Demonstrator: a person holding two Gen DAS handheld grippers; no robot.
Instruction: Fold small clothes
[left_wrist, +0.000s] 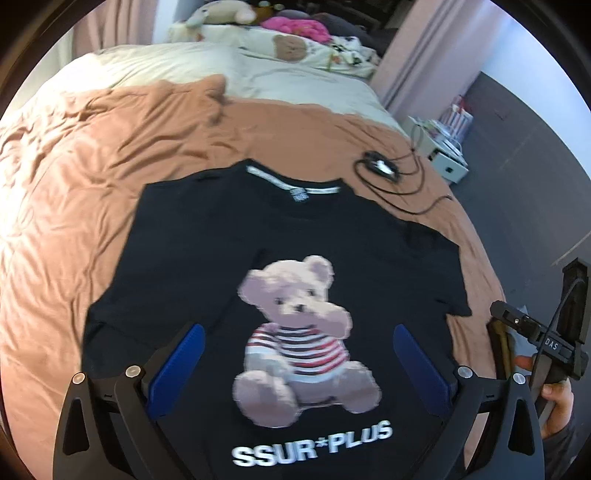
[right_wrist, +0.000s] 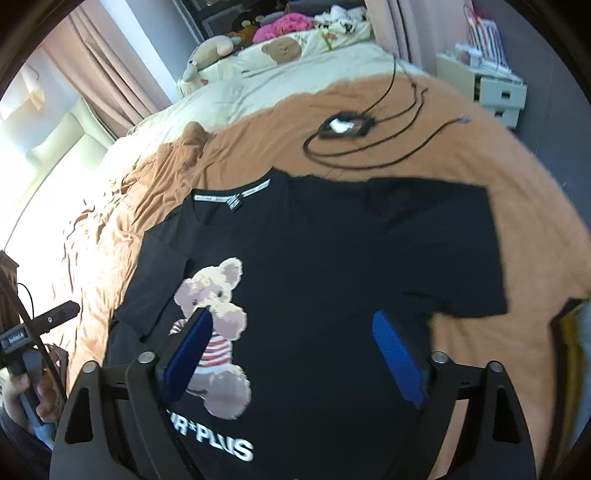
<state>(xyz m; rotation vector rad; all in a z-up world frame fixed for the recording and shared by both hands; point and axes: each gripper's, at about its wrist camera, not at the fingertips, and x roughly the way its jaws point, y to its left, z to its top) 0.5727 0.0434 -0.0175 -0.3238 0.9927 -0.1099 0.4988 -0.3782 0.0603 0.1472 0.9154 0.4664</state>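
A black T-shirt (left_wrist: 207, 258) with a teddy bear print and white lettering lies front up on the brown bedspread (left_wrist: 92, 166). Its left sleeve is folded inward over the body; its right sleeve (right_wrist: 443, 240) lies spread out flat. My left gripper (left_wrist: 297, 332) is open and empty, held above the bear print. My right gripper (right_wrist: 293, 319) is open and empty, held above the shirt's right half (right_wrist: 332, 258). The right gripper's body shows at the right edge of the left wrist view (left_wrist: 554, 343).
A small black device with coiled black cables (right_wrist: 345, 127) lies on the bedspread beyond the shirt's collar. Pillows and plush toys (left_wrist: 258, 33) are at the head of the bed. A white drawer unit (right_wrist: 495, 88) stands beside the bed on the right.
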